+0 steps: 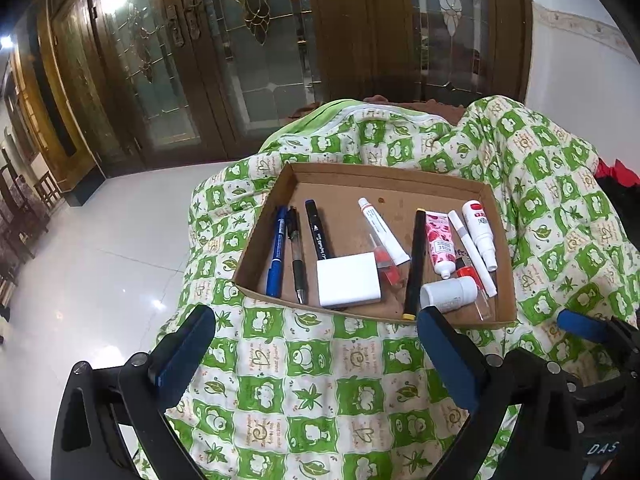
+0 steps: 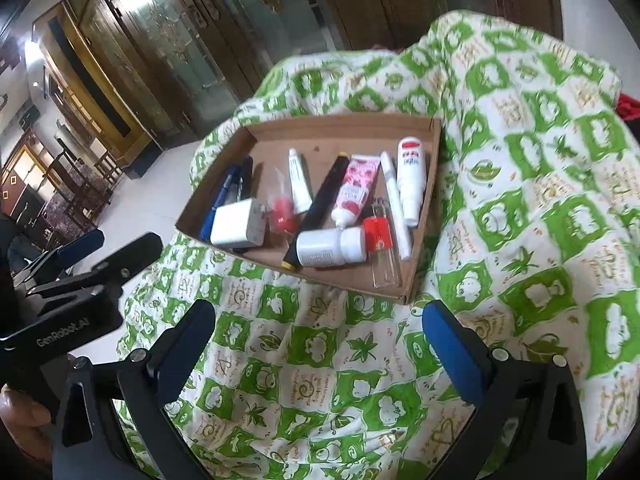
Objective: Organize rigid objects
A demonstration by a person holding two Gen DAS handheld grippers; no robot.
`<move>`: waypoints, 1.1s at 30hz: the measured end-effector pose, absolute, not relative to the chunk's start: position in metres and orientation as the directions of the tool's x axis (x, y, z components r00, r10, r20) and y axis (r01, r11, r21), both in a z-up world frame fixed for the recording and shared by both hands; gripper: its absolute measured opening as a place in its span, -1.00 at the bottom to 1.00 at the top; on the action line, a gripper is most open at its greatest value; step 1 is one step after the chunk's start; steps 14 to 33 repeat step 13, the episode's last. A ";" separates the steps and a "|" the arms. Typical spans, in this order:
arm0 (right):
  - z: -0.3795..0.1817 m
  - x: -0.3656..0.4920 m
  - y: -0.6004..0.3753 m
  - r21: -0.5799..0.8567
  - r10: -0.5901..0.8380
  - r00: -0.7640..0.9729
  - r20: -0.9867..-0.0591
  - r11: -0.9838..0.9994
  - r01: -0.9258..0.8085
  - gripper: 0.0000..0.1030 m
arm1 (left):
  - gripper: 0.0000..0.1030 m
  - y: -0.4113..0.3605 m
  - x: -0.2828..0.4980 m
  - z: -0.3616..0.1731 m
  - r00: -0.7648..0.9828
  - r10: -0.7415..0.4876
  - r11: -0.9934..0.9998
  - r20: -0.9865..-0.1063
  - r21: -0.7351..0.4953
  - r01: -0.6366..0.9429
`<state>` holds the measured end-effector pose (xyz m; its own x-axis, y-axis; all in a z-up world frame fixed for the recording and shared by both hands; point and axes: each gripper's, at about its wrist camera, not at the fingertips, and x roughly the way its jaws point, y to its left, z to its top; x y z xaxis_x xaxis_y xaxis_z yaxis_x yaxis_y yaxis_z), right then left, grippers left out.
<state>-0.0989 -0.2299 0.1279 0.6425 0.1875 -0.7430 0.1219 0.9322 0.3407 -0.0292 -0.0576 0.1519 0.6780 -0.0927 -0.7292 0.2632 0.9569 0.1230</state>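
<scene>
Green-and-white quilt point(image 1: 304, 364) covers the bed on which my work rests, with dark wooden glass-panelled doors point(image 1: 240, 60) and a pale tiled floor point(image 1: 100, 264) behind. On the quilt lies a shallow cardboard tray point(image 1: 384, 180) holding all the objects. From its left side I read: a blue pen point(image 1: 277, 252), a clear pen with a black grip point(image 1: 297, 258), a black marker point(image 1: 316, 230), and a white rectangular block point(image 1: 348, 285) near the front edge. Centre: a white tube point(image 1: 383, 230) and a long black pen with a yellow tip point(image 1: 414, 264). Right side: a pink rose-printed tube point(image 1: 440, 246), a white pill bottle point(image 1: 448, 295) lying on its side, a slim white pen point(image 1: 472, 254), and a white spray bottle with a red label point(image 1: 480, 232). My left claw point(image 1: 316, 352) hangs above the quilt just in front of the tray, jaws spread wide, holding nothing. My right claw point(image 2: 320, 344) hangs likewise before the tray's near corner, jaws wide apart and empty.
</scene>
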 end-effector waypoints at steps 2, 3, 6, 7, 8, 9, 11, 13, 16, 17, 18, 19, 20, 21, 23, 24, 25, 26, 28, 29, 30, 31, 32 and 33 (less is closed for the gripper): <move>0.132 -0.103 -0.229 0.331 0.171 0.655 -0.736 0.935 0.127 1.00 | 0.98 -0.061 -0.031 0.154 0.678 -0.090 0.953 -0.730 0.134 0.272; 0.134 -0.104 -0.229 0.328 0.167 0.657 -0.735 0.936 0.128 1.00 | 0.98 -0.062 -0.032 0.155 0.681 -0.088 0.952 -0.727 0.140 0.273; 0.136 -0.108 -0.228 0.322 0.155 0.661 -0.734 0.937 0.137 1.00 | 0.98 -0.065 -0.034 0.158 0.677 -0.101 0.950 -0.729 0.131 0.283; 0.136 -0.109 -0.228 0.321 0.154 0.660 -0.735 0.937 0.140 1.00 | 0.98 -0.064 -0.035 0.158 0.673 -0.108 0.951 -0.732 0.122 0.285; 0.136 -0.110 -0.228 0.322 0.152 0.661 -0.735 0.936 0.144 1.00 | 0.98 -0.063 -0.035 0.158 0.667 -0.116 0.952 -0.736 0.110 0.286; 0.136 -0.111 -0.227 0.322 0.151 0.660 -0.736 0.936 0.145 1.00 | 0.98 -0.062 -0.035 0.158 0.663 -0.118 0.954 -0.739 0.100 0.282; 0.137 -0.112 -0.225 0.317 0.148 0.659 -0.737 0.937 0.144 1.00 | 0.98 -0.058 -0.035 0.158 0.661 -0.111 0.958 -0.742 0.098 0.271; 0.136 -0.113 -0.222 0.313 0.151 0.655 -0.740 0.940 0.136 1.00 | 0.98 -0.054 -0.035 0.156 0.656 -0.101 0.959 -0.748 0.103 0.265; 0.136 -0.113 -0.222 0.313 0.151 0.655 -0.740 0.940 0.136 1.00 | 0.98 -0.054 -0.035 0.156 0.656 -0.101 0.959 -0.748 0.103 0.265; 0.136 -0.113 -0.222 0.313 0.151 0.655 -0.740 0.940 0.136 1.00 | 0.98 -0.054 -0.035 0.156 0.656 -0.101 0.959 -0.748 0.103 0.265; 0.136 -0.113 -0.222 0.313 0.151 0.655 -0.740 0.940 0.136 1.00 | 0.98 -0.054 -0.035 0.156 0.656 -0.101 0.959 -0.748 0.103 0.265; 0.136 -0.113 -0.222 0.313 0.151 0.655 -0.740 0.940 0.136 1.00 | 0.98 -0.054 -0.035 0.156 0.656 -0.101 0.959 -0.748 0.103 0.265; 0.136 -0.113 -0.222 0.313 0.151 0.655 -0.740 0.940 0.136 1.00 | 0.98 -0.054 -0.035 0.156 0.656 -0.101 0.959 -0.748 0.103 0.265; 0.136 -0.113 -0.222 0.313 0.151 0.655 -0.740 0.940 0.136 1.00 | 0.98 -0.054 -0.035 0.156 0.656 -0.101 0.959 -0.748 0.103 0.265; 0.136 -0.113 -0.222 0.313 0.151 0.655 -0.740 0.940 0.136 1.00 | 0.98 -0.054 -0.035 0.156 0.656 -0.101 0.959 -0.748 0.103 0.265; 0.136 -0.113 -0.222 0.313 0.151 0.655 -0.740 0.940 0.136 1.00 | 0.98 -0.054 -0.035 0.156 0.656 -0.101 0.959 -0.748 0.103 0.265; 0.136 -0.113 -0.222 0.313 0.151 0.655 -0.740 0.940 0.136 1.00 | 0.98 -0.054 -0.035 0.156 0.656 -0.101 0.959 -0.748 0.103 0.265; 0.136 -0.113 -0.222 0.313 0.151 0.655 -0.740 0.940 0.136 1.00 | 0.98 -0.054 -0.035 0.156 0.656 -0.101 0.959 -0.748 0.103 0.265; 0.136 -0.113 -0.222 0.313 0.151 0.655 -0.740 0.940 0.136 1.00 | 0.98 -0.054 -0.035 0.156 0.656 -0.101 0.959 -0.748 0.103 0.265; 0.136 -0.113 -0.222 0.313 0.151 0.655 -0.740 0.940 0.136 1.00 | 0.98 -0.054 -0.035 0.156 0.656 -0.101 0.959 -0.748 0.103 0.265; 0.136 -0.113 -0.222 0.313 0.151 0.655 -0.740 0.940 0.136 1.00 | 0.98 -0.054 -0.035 0.156 0.656 -0.101 0.959 -0.748 0.103 0.265; 0.136 -0.113 -0.222 0.313 0.151 0.655 -0.740 0.940 0.136 1.00 | 0.98 -0.054 -0.035 0.156 0.656 -0.101 0.959 -0.748 0.103 0.265; 0.136 -0.113 -0.222 0.313 0.151 0.655 -0.740 0.940 0.136 1.00 | 0.98 -0.054 -0.035 0.156 0.656 -0.101 0.959 -0.748 0.103 0.265; 0.136 -0.113 -0.222 0.313 0.151 0.655 -0.740 0.940 0.136 1.00 | 0.98 -0.054 -0.035 0.156 0.656 -0.101 0.959 -0.748 0.103 0.265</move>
